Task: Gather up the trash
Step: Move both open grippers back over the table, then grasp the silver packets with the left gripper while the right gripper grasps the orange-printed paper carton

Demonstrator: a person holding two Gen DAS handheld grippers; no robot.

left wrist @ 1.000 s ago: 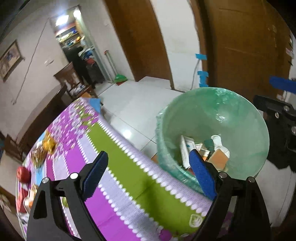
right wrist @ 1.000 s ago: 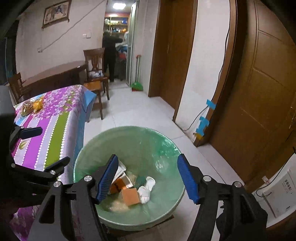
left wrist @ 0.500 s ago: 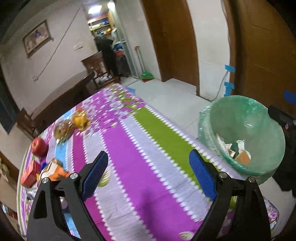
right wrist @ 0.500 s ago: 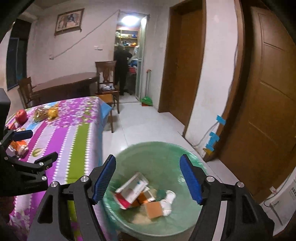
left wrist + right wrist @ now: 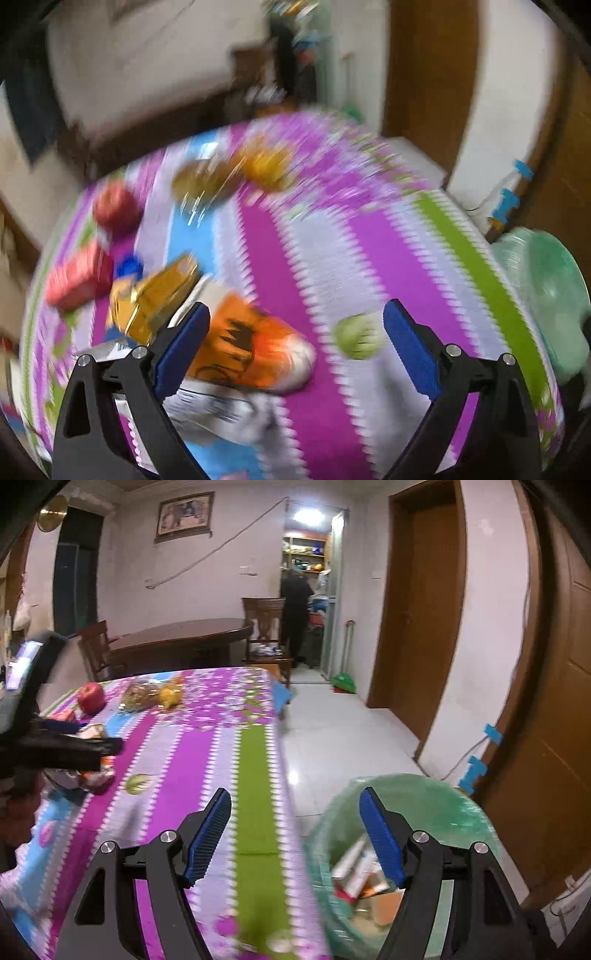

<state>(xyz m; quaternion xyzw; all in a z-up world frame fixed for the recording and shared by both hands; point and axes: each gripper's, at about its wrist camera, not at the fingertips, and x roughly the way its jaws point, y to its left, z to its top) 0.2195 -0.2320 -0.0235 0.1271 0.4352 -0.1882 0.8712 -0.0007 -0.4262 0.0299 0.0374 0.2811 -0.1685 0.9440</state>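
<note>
The left gripper [image 5: 293, 336] hangs over the striped tablecloth [image 5: 332, 258] with its blue pads wide apart and nothing between them. Everything in its view is smeared with blur, so take the details loosely. Just ahead of its left-hand pad lies an orange packet [image 5: 251, 350], partly under that pad's tip, on top of something silvery and crumpled [image 5: 218, 406]. Beyond that, further off to the left, there's a gold wrapper [image 5: 155, 295], a red box [image 5: 79, 277] and an apple [image 5: 114, 206]. A small green thing [image 5: 356, 336] lies on the cloth just inside the right-hand pad; I can't tell what it is.

The right gripper [image 5: 295, 834] is also spread open and empty, straddling the table's edge: its left pad over the cloth, its right pad above the green-lined bin [image 5: 443, 805] on the floor beside the table. Boxes and scraps [image 5: 358, 871] already lie in the bottom of that bin.

My read: this is the reach for the next piece of rubbish, and the orange packet looks the likeliest target. The next move calls for the left tongs to shift a touch to their own left so the packet sits squarely between the pads, drop down, and squeeze. It's a soft, puffy bag, so a grip across the middle seems safest.
</note>
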